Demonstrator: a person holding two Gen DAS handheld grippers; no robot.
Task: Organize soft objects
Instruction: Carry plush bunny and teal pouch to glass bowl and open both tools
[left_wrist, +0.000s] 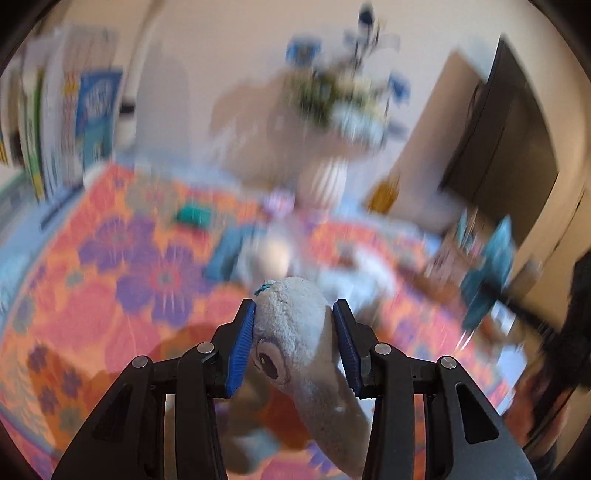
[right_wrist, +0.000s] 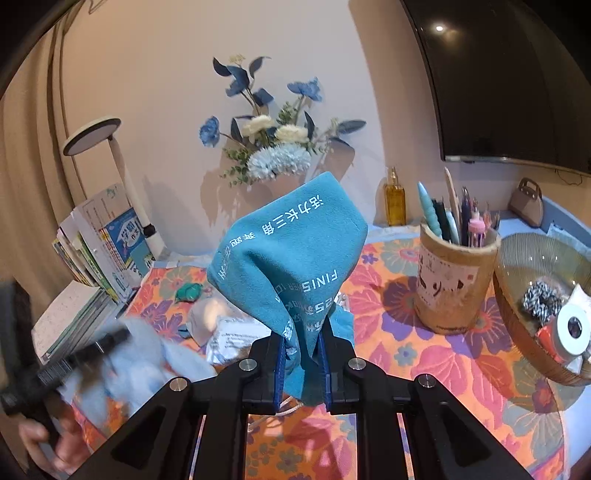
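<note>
A grey-white plush toy (left_wrist: 295, 332) with a stitched eye sits between the blue pads of my left gripper (left_wrist: 294, 308), which presses on its head and holds it above the floral tablecloth (left_wrist: 140, 280). This view is heavily blurred. My right gripper (right_wrist: 303, 336) is shut on a teal cloth (right_wrist: 295, 251) printed with white lettering, which stands up in a peak above the jaws. In the right wrist view the left gripper (right_wrist: 110, 341) shows as a dark blur at the lower left, with the pale plush (right_wrist: 140, 354) beside it and a hand (right_wrist: 40, 439) below.
On the tablecloth (right_wrist: 406, 354) stand a pen holder (right_wrist: 450, 280), a glass bowl (right_wrist: 517, 266) with a scrunchie and tape, a flower vase (right_wrist: 273, 155) and an amber bottle (right_wrist: 394, 201). Books (right_wrist: 99, 251) lean at the left. A white packet (right_wrist: 236, 336) and a small green item (right_wrist: 189, 291) lie mid-table.
</note>
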